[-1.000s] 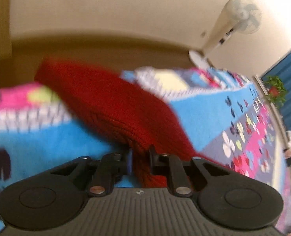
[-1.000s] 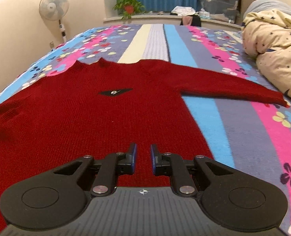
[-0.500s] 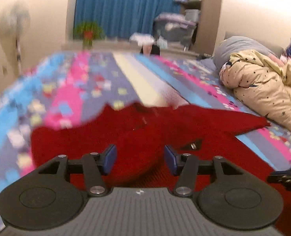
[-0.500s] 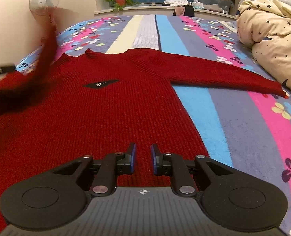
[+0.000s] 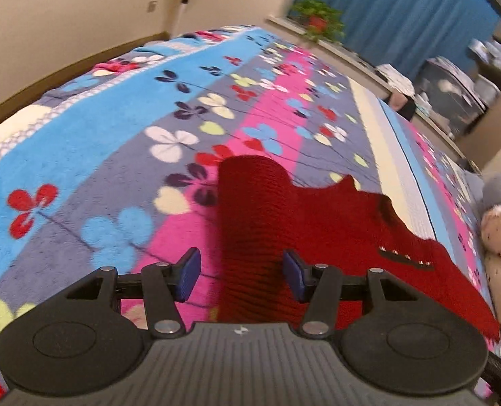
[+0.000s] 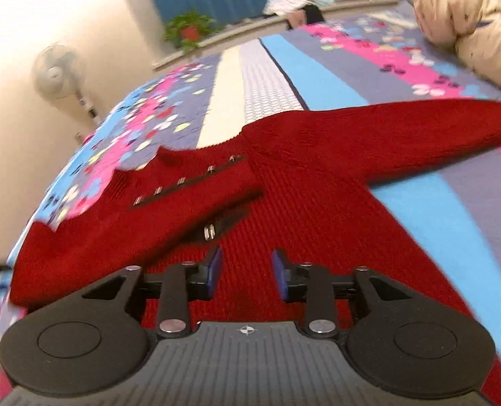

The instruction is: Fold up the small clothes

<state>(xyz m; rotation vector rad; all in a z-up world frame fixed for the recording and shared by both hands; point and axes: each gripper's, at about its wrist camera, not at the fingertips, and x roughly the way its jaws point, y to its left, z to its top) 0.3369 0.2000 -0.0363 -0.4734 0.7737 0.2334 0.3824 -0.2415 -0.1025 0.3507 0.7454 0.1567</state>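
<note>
Each hand-held gripper (image 5: 240, 275) (image 6: 247, 275): black ribbed housing, two round side discs, silver screws, blue-padded fingertips (image 5: 187, 272), central cross marking.

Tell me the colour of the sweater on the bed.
Deep red knit sweater, clearest in the right wrist view.

No legible text, brand name, number or sign appears in either view. The only mark found is a small compass-like cross emblem (image 6: 246, 330) moulded on the ribbed grey body of the right tool, near centre; a similar small emblem (image 5: 240, 330) sits at the same place on the left tool, too blurred to make out. The black patch (image 6: 216, 226) on the red sweater (image 6: 318, 209) carries a metal tab; no lettering can be read.
</note>
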